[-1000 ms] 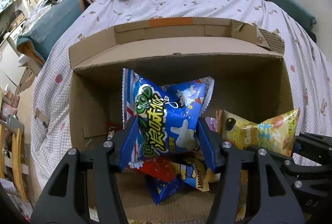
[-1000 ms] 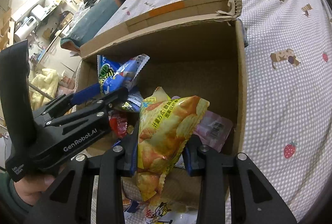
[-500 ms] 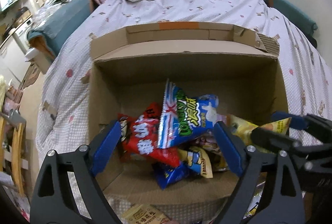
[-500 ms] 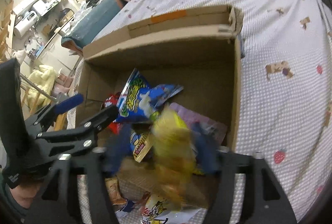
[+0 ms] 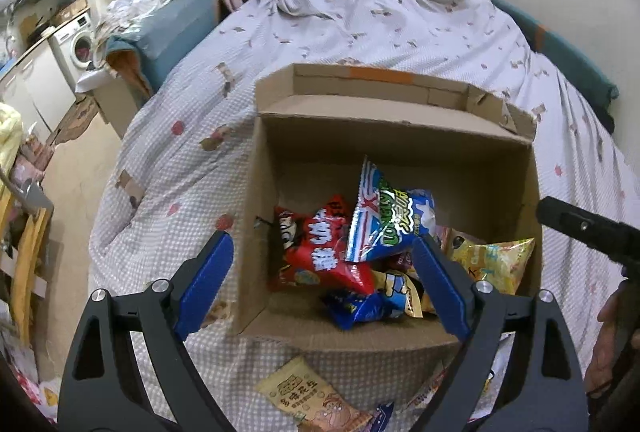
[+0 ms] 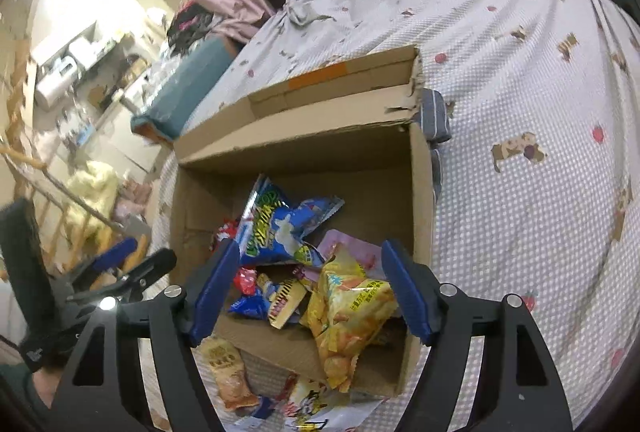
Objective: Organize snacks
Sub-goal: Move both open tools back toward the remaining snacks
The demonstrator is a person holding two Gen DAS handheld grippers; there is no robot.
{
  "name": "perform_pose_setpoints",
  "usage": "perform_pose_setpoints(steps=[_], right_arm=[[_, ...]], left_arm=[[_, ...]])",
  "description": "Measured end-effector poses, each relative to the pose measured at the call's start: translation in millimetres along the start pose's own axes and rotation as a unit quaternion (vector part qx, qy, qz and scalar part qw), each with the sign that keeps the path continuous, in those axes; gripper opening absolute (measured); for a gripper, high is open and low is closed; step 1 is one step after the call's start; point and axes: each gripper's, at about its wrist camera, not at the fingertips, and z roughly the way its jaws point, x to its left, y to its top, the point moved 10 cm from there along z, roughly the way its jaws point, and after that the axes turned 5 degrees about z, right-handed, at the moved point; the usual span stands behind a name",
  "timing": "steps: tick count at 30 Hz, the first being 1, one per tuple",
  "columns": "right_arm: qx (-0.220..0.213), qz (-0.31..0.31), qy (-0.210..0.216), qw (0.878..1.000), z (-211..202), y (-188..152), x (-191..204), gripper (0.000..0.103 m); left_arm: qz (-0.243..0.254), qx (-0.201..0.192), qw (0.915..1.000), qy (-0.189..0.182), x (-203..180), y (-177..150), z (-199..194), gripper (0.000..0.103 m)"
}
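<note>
While both claws hang above the near rim of the box, neither grips anything: the left gripper [image 5: 322,282], at the bottom of the left wrist view, stands with its blue pads wide apart after just opening, and the right gripper [image 6: 310,290], at the bottom of the right wrist view, has likewise just spread its jaws, with nothing pressed between them.

Nearest, at the bottom edge of each view, loose packets lie on the checked bedspread [image 5: 168,167] outside the box, among them a tan and orange snack packet [image 5: 316,402].

Just beyond them sits the open brown cardboard box [image 5: 400,145], in the middle of both frames. Inside it the snacks lie heaped toward the near wall. A yellow crisp bag [image 6: 348,308] leans in the near right corner. A red snack bag with white lettering [image 5: 320,252] rests at the left of the heap, touching a small blue packet [image 5: 360,306] below it. A blue and white snack bag with green lettering [image 5: 390,222] lies on top, tilted up toward the far wall. A pale pink packet [image 6: 352,246] shows behind the yellow bag.

Farther up, the box's back flap with an orange tape strip [image 5: 378,75] stands open.
</note>
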Motion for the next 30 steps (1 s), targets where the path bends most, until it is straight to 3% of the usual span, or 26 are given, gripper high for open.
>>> perform_pose_setpoints(steps=[6,14,30], right_arm=[[-0.033,0.022,-0.004,0.999,-27.3,0.5,-4.3,0.076],[-0.043,0.014,-0.006,0.999,-49.6,-13.9,4.2,0.076],[-0.021,0.037,-0.012,0.999,-82.0,-77.9,4.6,0.076]], left_arm=[[-0.025,-0.034,0.9991,0.003,22.6,-2.6,-31.2,0.097],[-0.028,-0.022,0.9994,-0.003,36.3,-24.5,-51.3,0.100],[-0.032,0.008,0.9993,-0.016,48.9,-88.0,-74.1,0.100]])
